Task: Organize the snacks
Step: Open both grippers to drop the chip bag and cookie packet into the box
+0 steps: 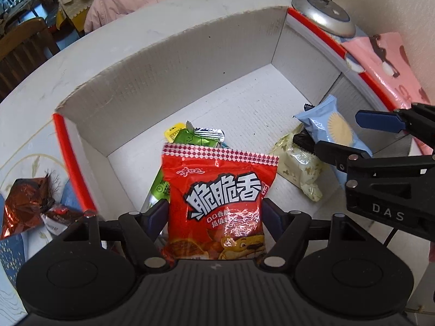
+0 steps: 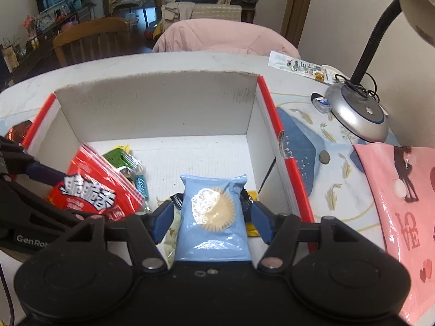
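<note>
A white cardboard box [image 1: 176,81] with red edges lies open on the table. My left gripper [image 1: 214,217] is shut on a red snack bag [image 1: 217,179], held upright over the box's near left part; the bag also shows in the right wrist view [image 2: 95,190]. My right gripper [image 2: 213,222] is open around a light blue cake packet [image 2: 214,217], with a gap between each pad and the packet's sides. The packet rests at the box's near right, leaning on a cream packet [image 1: 299,168]. A green packet [image 1: 190,138] lies behind the red bag.
A silver lamp base [image 2: 356,114] with a black neck stands right of the box. A pink LOVE bag [image 2: 402,217] lies at the near right. A red foil wrapper [image 1: 24,206] sits outside the box's left wall. A white packet [image 2: 299,66] lies near the table's far edge.
</note>
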`<state>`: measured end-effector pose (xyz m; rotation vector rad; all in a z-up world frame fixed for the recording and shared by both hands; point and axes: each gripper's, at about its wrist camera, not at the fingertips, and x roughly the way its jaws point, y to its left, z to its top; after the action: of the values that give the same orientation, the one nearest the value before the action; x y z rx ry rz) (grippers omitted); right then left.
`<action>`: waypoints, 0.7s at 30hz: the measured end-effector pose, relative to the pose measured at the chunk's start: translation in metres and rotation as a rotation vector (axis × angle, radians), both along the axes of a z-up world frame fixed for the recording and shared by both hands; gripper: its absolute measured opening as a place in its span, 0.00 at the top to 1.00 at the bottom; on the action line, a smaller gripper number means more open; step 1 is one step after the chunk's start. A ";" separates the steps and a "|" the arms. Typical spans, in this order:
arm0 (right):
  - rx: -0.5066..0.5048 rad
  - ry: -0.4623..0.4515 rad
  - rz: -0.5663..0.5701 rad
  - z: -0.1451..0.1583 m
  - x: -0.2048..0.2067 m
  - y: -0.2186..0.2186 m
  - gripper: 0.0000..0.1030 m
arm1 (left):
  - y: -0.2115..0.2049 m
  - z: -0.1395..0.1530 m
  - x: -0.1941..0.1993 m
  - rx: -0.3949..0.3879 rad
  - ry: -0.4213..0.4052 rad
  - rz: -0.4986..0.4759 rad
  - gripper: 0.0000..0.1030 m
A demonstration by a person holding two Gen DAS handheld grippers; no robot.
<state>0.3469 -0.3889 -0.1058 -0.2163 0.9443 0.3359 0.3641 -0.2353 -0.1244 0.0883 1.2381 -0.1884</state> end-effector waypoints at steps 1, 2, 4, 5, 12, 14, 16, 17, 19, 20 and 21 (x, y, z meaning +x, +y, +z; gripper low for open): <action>0.008 -0.002 -0.005 0.003 -0.002 -0.001 0.39 | 0.001 0.003 -0.002 -0.004 -0.006 0.001 0.29; 0.017 -0.005 -0.010 0.006 -0.004 -0.002 0.38 | 0.003 0.006 -0.005 -0.008 -0.015 0.001 0.29; 0.033 -0.014 -0.016 0.014 -0.010 -0.003 0.31 | 0.007 0.014 -0.010 -0.014 -0.035 0.004 0.29; 0.037 -0.022 -0.018 0.018 -0.014 -0.002 0.29 | 0.008 0.018 -0.013 -0.021 -0.044 0.002 0.29; 0.084 -0.071 -0.025 0.049 -0.039 0.003 0.22 | 0.026 0.046 -0.033 -0.046 -0.121 0.014 0.29; 0.105 -0.086 -0.028 0.058 -0.047 0.005 0.21 | 0.034 0.055 -0.039 -0.061 -0.138 0.021 0.29; 0.114 -0.102 -0.028 0.067 -0.055 0.010 0.21 | 0.041 0.063 -0.046 -0.074 -0.153 0.028 0.29; 0.119 -0.109 -0.025 0.071 -0.060 0.012 0.21 | 0.045 0.067 -0.050 -0.081 -0.161 0.032 0.29; 0.125 -0.119 -0.017 0.078 -0.068 0.019 0.20 | 0.055 0.074 -0.058 -0.091 -0.180 0.034 0.29; 0.127 -0.125 -0.014 0.082 -0.072 0.023 0.20 | 0.059 0.078 -0.062 -0.094 -0.191 0.035 0.29; 0.131 -0.129 -0.010 0.085 -0.076 0.027 0.20 | 0.064 0.082 -0.066 -0.098 -0.203 0.036 0.29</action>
<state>0.2709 -0.3621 -0.0209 -0.1120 0.7924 0.3692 0.2979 -0.1718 -0.0421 0.0000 1.0261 -0.2034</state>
